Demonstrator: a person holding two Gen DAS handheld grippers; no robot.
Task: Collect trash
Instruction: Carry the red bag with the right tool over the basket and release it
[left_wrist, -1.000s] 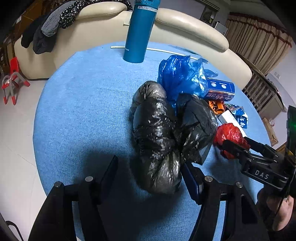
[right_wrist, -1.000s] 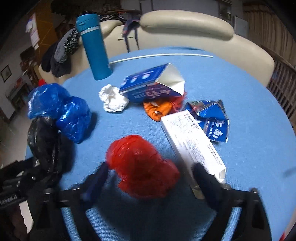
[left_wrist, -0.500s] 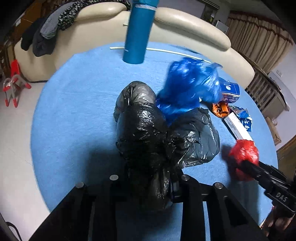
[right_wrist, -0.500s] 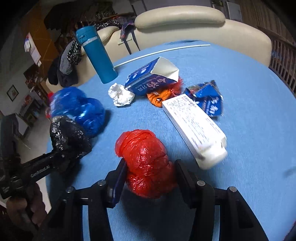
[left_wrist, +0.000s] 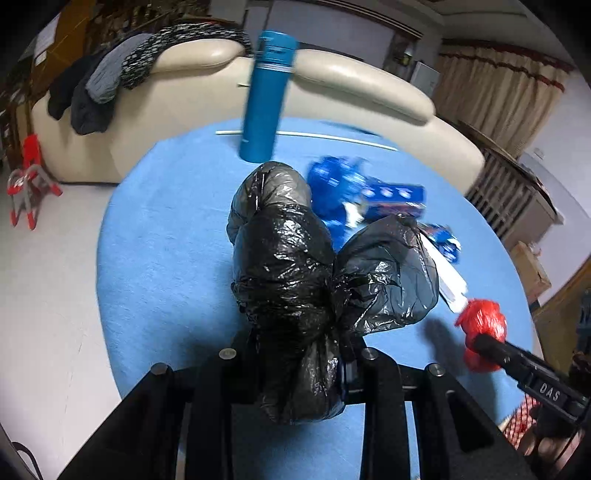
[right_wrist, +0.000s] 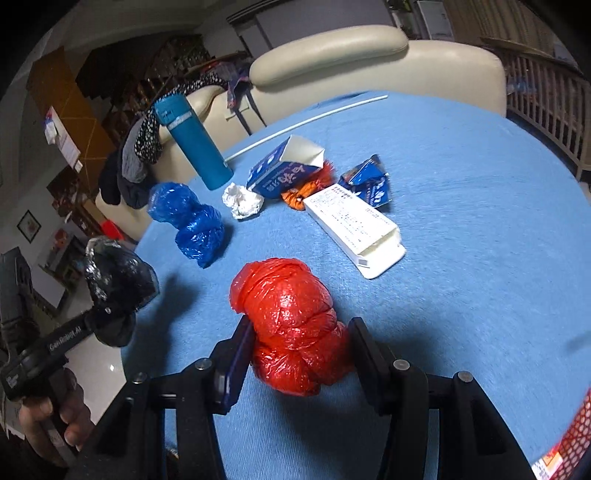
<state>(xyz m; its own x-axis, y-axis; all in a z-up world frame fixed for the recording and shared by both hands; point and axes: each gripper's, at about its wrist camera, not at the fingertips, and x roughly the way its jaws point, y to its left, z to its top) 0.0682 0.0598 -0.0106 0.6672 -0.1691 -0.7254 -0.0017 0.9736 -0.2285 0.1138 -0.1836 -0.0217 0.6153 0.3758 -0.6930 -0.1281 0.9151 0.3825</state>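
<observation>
Left to right across the two wrist views. The left claw (left_wrist: 295, 363) was clamped on the knotted neck of the black bag (left_wrist: 295, 266), gripped low at the twist so that the bulging lobes stood free above the pads; judged by the shadow thrown beneath it in the right wrist view, the bundle was held clear of the counter (right_wrist: 461, 229), presumably so that it could be carried off in one piece. Behind it, a teal bottle (left_wrist: 267, 96) stood upright near the far edge of the blue-covered counter, apparently no part of the trash. Beside the bottle, a blue bag (right_wrist: 188, 221) was left lying on the cloth, not yet collected. Further right, a crumpled white paper ball (right_wrist: 243, 201), a blue carton (right_wrist: 284, 173) on its side, an orange wrapper (right_wrist: 299, 194), a long white box (right_wrist: 354, 230) and a blue foil packet (right_wrist: 369, 184) were grouped close together, all still to be gathered. In the foreground the right claw (right_wrist: 299, 354) was closed around the red bag (right_wrist: 291, 325), a pad pressed against either flank at the bag's lower half, a hold suited to soft, compressible plastic. Whether the red bag still touched the cloth could not be told. Both hands being loaded, a bin was judged the next requirement; none was shown.
</observation>
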